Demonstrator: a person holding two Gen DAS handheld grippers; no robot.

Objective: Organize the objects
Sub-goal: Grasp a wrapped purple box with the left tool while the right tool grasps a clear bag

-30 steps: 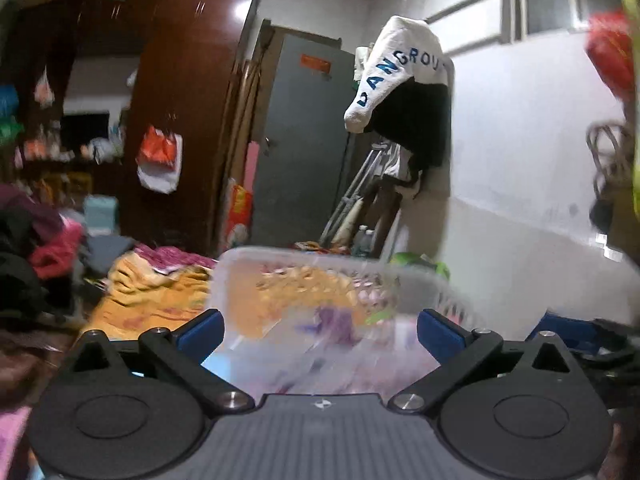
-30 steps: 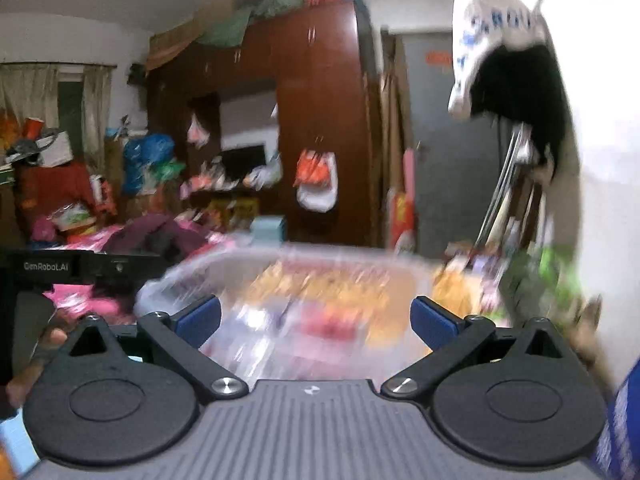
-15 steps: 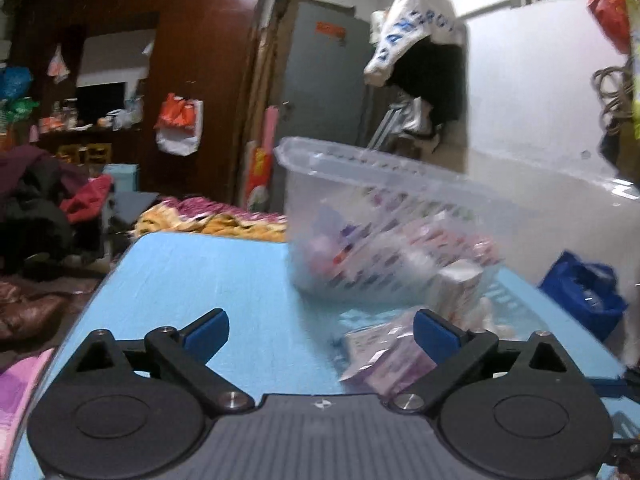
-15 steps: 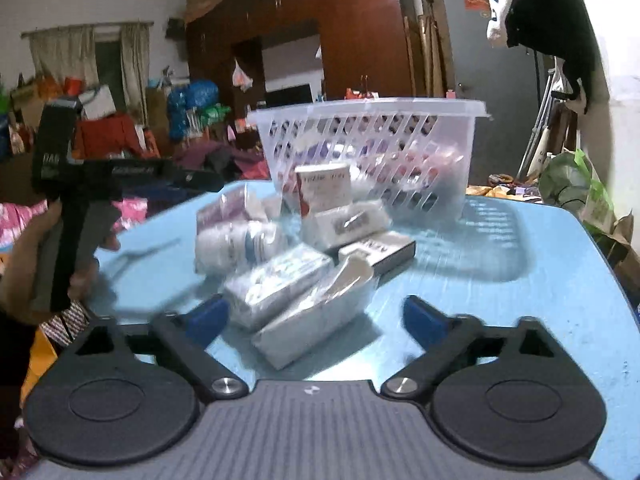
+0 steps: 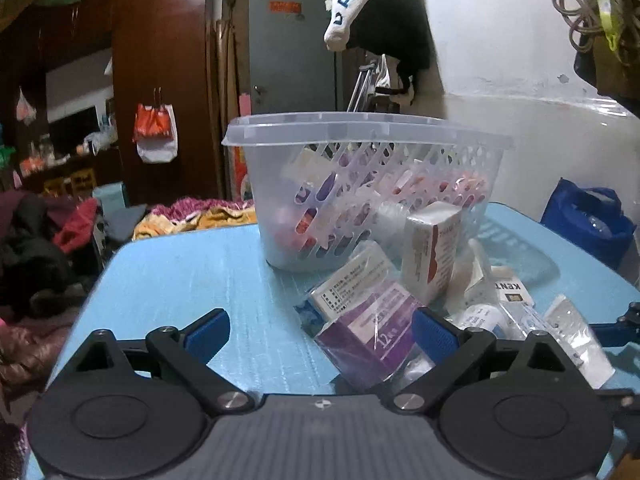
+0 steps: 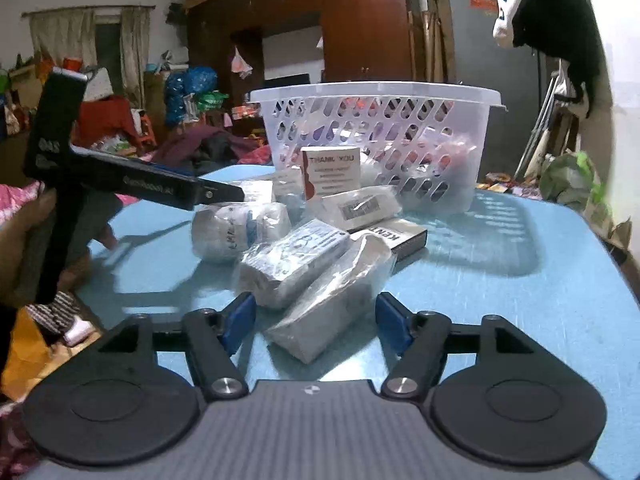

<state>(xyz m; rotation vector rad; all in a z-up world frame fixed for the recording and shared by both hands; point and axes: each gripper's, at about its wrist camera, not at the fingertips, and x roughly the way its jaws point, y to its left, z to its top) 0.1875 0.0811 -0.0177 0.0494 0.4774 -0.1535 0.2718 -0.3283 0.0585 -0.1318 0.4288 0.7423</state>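
Note:
A clear perforated basket (image 5: 360, 184) (image 6: 376, 136) with packets inside stands on the blue table (image 5: 192, 280) (image 6: 500, 280). In front of it lies a pile of boxes. My left gripper (image 5: 320, 334) is open low over the table, and a purple wrapped box (image 5: 368, 336) lies between its fingers, close to the right one. My right gripper (image 6: 316, 324) has its jaws closing around a plastic-wrapped pack (image 6: 332, 296), with a small gap still showing at the left pad. A white "THANK YOU" box (image 5: 430, 252) (image 6: 330, 172) stands upright by the basket.
A black-and-white KENT box (image 6: 396, 236), a wrapped white roll (image 6: 236, 228) and another wrapped box (image 6: 296, 256) crowd the pile. The left gripper's black body (image 6: 120, 188) reaches in from the left. A blue bag (image 5: 588, 220) sits beyond the table's right edge.
Both grippers have come down from above the basket to table level in front of the pile. The right jaws have narrowed around the wrapped pack.

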